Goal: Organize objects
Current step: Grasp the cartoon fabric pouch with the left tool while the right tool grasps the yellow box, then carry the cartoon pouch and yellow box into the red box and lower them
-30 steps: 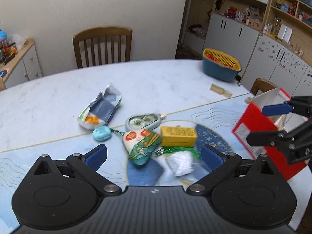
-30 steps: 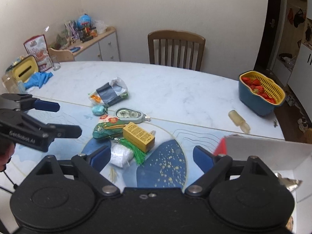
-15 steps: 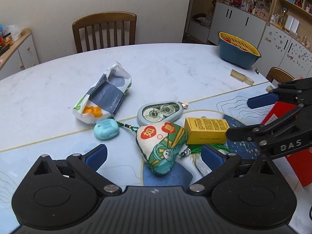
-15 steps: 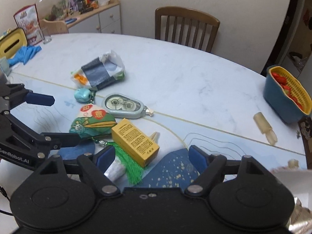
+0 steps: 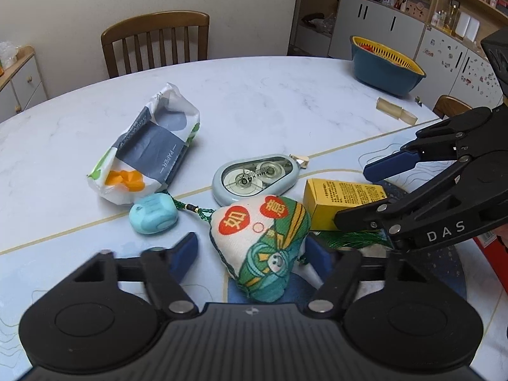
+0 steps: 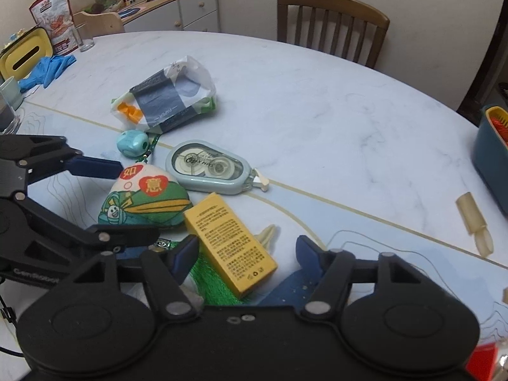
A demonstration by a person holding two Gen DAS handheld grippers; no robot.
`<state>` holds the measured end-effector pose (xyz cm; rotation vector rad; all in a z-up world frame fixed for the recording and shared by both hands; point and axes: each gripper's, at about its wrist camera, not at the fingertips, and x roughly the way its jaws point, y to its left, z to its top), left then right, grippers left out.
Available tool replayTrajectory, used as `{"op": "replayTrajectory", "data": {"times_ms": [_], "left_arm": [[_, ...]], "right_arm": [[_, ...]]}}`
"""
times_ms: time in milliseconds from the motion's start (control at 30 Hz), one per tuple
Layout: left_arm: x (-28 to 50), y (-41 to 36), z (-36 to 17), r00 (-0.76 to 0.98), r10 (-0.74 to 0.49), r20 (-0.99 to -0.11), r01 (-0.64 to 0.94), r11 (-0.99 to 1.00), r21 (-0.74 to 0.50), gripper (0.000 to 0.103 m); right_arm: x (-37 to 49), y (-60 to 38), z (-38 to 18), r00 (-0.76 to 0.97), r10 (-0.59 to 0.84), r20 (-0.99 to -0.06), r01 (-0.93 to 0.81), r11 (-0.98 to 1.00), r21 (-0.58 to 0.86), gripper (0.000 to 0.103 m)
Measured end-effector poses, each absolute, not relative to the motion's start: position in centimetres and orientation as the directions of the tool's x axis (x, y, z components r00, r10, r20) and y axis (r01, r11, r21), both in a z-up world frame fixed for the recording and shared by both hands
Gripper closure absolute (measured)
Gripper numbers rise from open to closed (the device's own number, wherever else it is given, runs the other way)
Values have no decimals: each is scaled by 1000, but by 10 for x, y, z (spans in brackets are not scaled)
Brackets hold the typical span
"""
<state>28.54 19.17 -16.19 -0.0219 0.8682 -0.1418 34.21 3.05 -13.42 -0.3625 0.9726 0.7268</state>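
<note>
A cluster lies on the table: a green-and-white stuffed pouch point(image 5: 265, 241) point(image 6: 144, 200) with a green tassel point(image 6: 212, 282), a yellow box point(image 5: 341, 198) point(image 6: 230, 243), a grey tape dispenser point(image 5: 257, 177) point(image 6: 209, 166), a small teal case point(image 5: 153, 212) point(image 6: 132, 143) and a tissue pack point(image 5: 149, 146) point(image 6: 168, 103). My left gripper point(image 5: 250, 250) is open with its fingers on either side of the pouch. My right gripper point(image 6: 244, 254) is open with its fingers on either side of the yellow box.
A blue basket with a yellow strainer point(image 5: 385, 65) stands at the table's far right. A beige piece point(image 6: 474, 222) lies near it. A red box edge point(image 5: 495, 260) is at the right. Blue gloves point(image 6: 47, 68), a glass and a yellow container are far left. A wooden chair point(image 5: 155, 43) stands behind.
Both grippers have moved forward and down onto the cluster. The left now straddles the pouch and the right now straddles the yellow box. The red box has slid out of the right view.
</note>
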Motion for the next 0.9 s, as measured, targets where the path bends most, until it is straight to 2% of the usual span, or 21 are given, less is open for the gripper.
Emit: {"op": "replayTrajectory", "data": {"times_ms": [67,167,300,367,600,900], "left_arm": [[286,192,-162,637,-147,-757,121,989,-91,43],[286,191,-162,640,-144,-755,123,989,-85,46],[285,189,-159,642,-139,-754,123,989,-78,49],[284,189,-156,648,-142,-749,120,989,-84,50],[277,189,-136,666,-164,-728,122,986,-111,52],[257,175,-88,700,-229,-677,174,973,-149,52]], "right_arm": [[342,31,-134,347,407,-845,-705,708,51,49],[341,32,-133,345,418,-840,-709,702,58,55],[340,30,-130,348,428,-834,-698,713,74,69],[339,28,-127,357,425,-832,-684,725,76,73],[328,12,-115,406,410,-817,-623,778,81,74],[300,-16,-72,463,416,-783,-571,816,96,74]]}}
